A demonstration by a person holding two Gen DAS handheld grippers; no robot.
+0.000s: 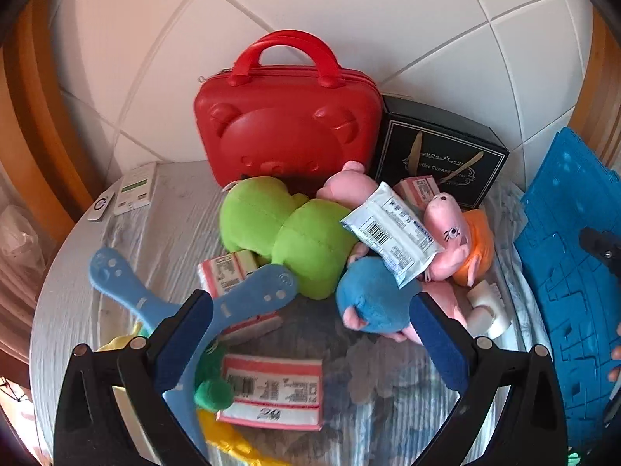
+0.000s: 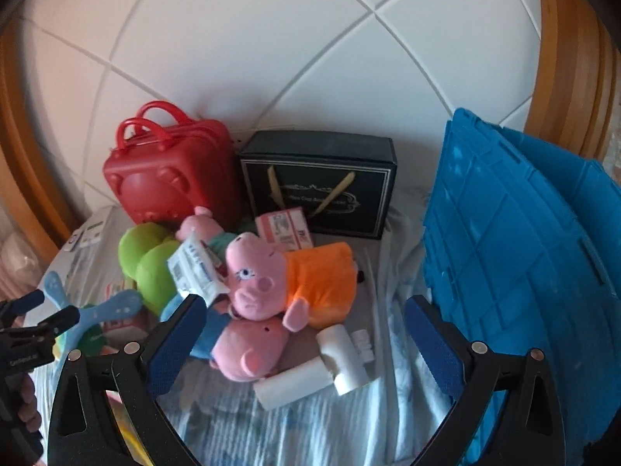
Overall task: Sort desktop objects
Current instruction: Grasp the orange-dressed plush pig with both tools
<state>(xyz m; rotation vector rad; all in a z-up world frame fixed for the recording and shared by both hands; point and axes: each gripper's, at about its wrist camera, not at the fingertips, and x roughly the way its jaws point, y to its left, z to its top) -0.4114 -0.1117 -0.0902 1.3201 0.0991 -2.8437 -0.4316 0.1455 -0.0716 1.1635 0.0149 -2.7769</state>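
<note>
clutter covers the cloth-draped round table (image 1: 77, 272), so nothing looks sorted yet. the left gripper (image 1: 310, 334) hovers over a pink-and-white paper packet (image 1: 273, 388) with its fingers (image 1: 186, 341) spread wide and empty. the right gripper (image 2: 306, 341) hangs above the pink plush pig in the orange dress (image 2: 287, 279), its fingers (image 2: 434, 341) likewise spread and holding nothing.

the soft toys lie heaped in the middle: a lime green plush (image 1: 291, 233), a blue-bodied plush pig (image 1: 372, 299), and a white wrapped pack with a barcode (image 1: 392, 233) resting across them. the red hard plastic case with a bear face (image 1: 287, 128) and the black gift box with gold lettering (image 1: 438, 159) stand upright against the tiled wall, probably parked out of the way. the blue plastic crate (image 2: 516, 252) leans at the right edge, likely the bin for sorted items. white pipe fittings (image 2: 330, 365) lie just beside the pigs.
</note>
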